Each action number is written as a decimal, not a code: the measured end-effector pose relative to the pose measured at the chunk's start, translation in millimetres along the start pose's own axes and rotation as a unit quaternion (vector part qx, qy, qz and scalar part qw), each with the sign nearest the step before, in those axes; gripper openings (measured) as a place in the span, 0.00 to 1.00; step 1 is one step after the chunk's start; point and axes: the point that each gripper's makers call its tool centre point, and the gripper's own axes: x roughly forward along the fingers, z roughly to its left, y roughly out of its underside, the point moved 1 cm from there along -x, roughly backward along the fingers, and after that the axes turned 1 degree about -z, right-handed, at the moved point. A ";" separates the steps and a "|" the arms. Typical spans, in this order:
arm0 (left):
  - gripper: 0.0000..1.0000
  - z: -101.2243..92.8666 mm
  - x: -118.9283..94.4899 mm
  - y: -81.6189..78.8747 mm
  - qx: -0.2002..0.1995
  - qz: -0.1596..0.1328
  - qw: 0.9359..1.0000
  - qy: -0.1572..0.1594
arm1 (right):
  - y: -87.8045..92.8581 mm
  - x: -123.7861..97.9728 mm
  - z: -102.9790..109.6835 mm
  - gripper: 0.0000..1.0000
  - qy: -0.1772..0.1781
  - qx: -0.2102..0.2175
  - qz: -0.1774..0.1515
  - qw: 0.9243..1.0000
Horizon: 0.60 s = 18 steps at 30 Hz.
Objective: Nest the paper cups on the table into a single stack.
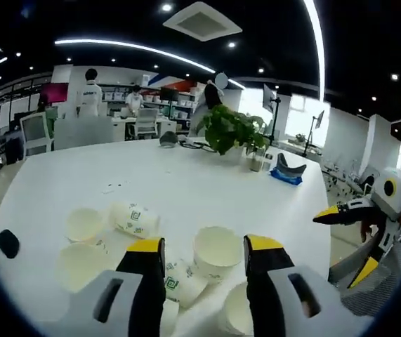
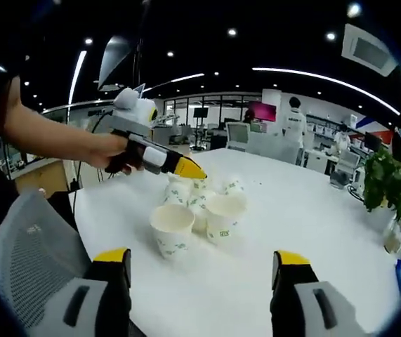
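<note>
Several white paper cups with green prints crowd the near part of the white table (image 1: 186,179). One upright cup (image 1: 218,251) stands just beyond my left gripper (image 1: 204,246), whose jaws are open and hold nothing. Another cup (image 1: 135,219) lies on its side, and an upright cup (image 1: 84,225) stands to its left. My right gripper (image 2: 201,258) is open and empty, above the table edge, short of two upright cups (image 2: 172,228) (image 2: 225,214). The left gripper (image 2: 175,165), held by a hand, hovers over the cluster's far side. The right gripper (image 1: 347,239) enters from the right, jaws apart.
A potted plant (image 1: 235,130) and a blue object (image 1: 284,175) stand at the table's far side, and a small black object (image 1: 7,243) lies at its left edge. A grey mesh chair (image 2: 24,246) is close beside the table. People and desks are far behind.
</note>
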 end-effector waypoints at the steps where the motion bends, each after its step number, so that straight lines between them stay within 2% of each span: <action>1: 0.43 0.3 3.0 2.2 0.001 0.004 1.000 0.001 | -0.3 -0.1 0.2 0.84 0.000 0.000 -0.002 1.000; 4: 0.42 5.8 12.9 9.1 0.005 0.016 1.000 0.001 | -1.0 -0.1 0.8 0.85 0.000 0.002 -0.007 1.000; 11: 0.39 9.1 27.0 10.2 0.014 0.040 0.999 0.004 | -2.2 -1.0 -3.6 0.84 0.017 -0.007 -0.012 1.000; 18: 0.34 13.0 47.3 19.9 0.032 0.056 0.998 0.010 | -2.1 0.1 -2.3 0.84 0.014 -0.005 -0.013 1.000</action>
